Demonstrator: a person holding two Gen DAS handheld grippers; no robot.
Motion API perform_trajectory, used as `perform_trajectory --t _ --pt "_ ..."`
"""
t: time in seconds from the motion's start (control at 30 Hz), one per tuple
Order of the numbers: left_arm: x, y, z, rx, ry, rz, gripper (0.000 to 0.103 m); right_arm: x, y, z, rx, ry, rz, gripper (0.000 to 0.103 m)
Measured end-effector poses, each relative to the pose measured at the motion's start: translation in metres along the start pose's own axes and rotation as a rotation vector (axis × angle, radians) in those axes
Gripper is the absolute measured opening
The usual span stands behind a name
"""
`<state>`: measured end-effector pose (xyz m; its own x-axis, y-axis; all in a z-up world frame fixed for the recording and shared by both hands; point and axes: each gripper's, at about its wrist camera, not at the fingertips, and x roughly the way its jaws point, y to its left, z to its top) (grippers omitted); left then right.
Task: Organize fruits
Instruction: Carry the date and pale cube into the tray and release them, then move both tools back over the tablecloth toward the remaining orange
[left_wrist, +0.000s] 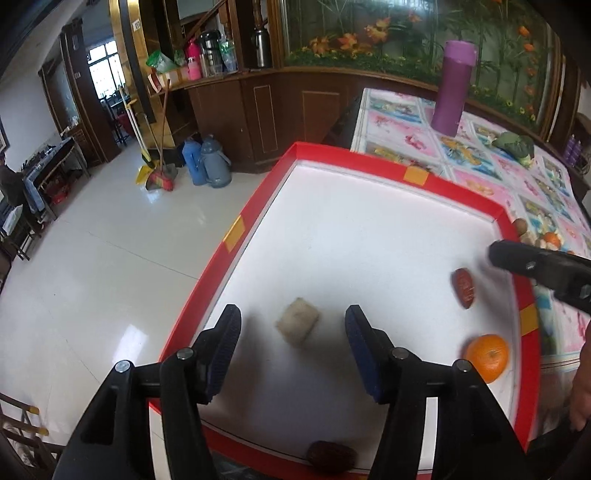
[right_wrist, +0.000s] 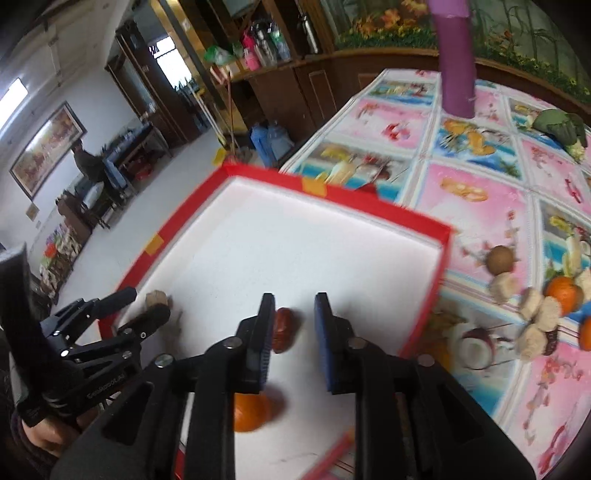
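A wrinkled red date (right_wrist: 283, 329) lies on the white floor of the red-rimmed tray (left_wrist: 236, 229), an orange (left_wrist: 487, 357) nearby. The right gripper (right_wrist: 294, 306) hovers above it — jaws apart, empty, perhaps slightly blurred. The left gripper (left_wrist: 291, 325) gapes over a pale rice cake (left_wrist: 297, 320).

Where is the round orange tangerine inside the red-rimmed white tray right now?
The round orange tangerine lies on the white floor of the red-rimmed tray, at the right of the left wrist view, close to the tray's right wall and nearer the camera than the dark red date.
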<state>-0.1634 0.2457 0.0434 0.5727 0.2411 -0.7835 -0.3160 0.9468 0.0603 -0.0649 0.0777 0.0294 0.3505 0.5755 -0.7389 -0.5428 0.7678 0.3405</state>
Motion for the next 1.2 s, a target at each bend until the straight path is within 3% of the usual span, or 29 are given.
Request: perform_trajectory --t 0.1,0.2,0.43,0.7,0.77,0.87,1.07,1.2 --pt "-0.003 -0.012 0.001 0.014 -0.008 -0.006 0.063 -0.024 -0.028 -0.004 0.051 -0.054 0.013 0.053" --pt "-0.002 -0.029 0.002 0.019 -0.002 -0.030 0.065 -0.030 -0.059 -0.007 0.097 -0.067 -0.008 0.054" --pt "-0.021 -0.056 0.003 0.079 -0.029 -0.046 0.065 -0.014 -0.127 -0.009 0.269 0.001 -0.002 0.051" --pt "-0.035 -0.071 0.011 0.103 -0.056 -0.065 0.065 -0.069 -0.203 -0.027 0.415 -0.106 -0.124 0.049" --pt "-0.033 -0.082 0.012 0.122 -0.051 -0.084 0.065 -0.088 -0.220 -0.036 0.445 -0.141 -0.123 0.050" --pt "-0.032 -0.103 0.013 0.164 -0.043 -0.119 0.066 -0.121 -0.239 -0.050 0.455 -0.187 -0.044 0.051" --pt "-0.037 -0.158 0.013 0.277 -0.040 -0.202 0.065 -0.170 -0.278 -0.075 0.552 -0.310 -0.105 0.051" --pt "-0.036 -0.187 0.013 0.323 -0.027 -0.252 0.066 -0.179 -0.296 -0.075 0.585 -0.322 -0.139 0.051"
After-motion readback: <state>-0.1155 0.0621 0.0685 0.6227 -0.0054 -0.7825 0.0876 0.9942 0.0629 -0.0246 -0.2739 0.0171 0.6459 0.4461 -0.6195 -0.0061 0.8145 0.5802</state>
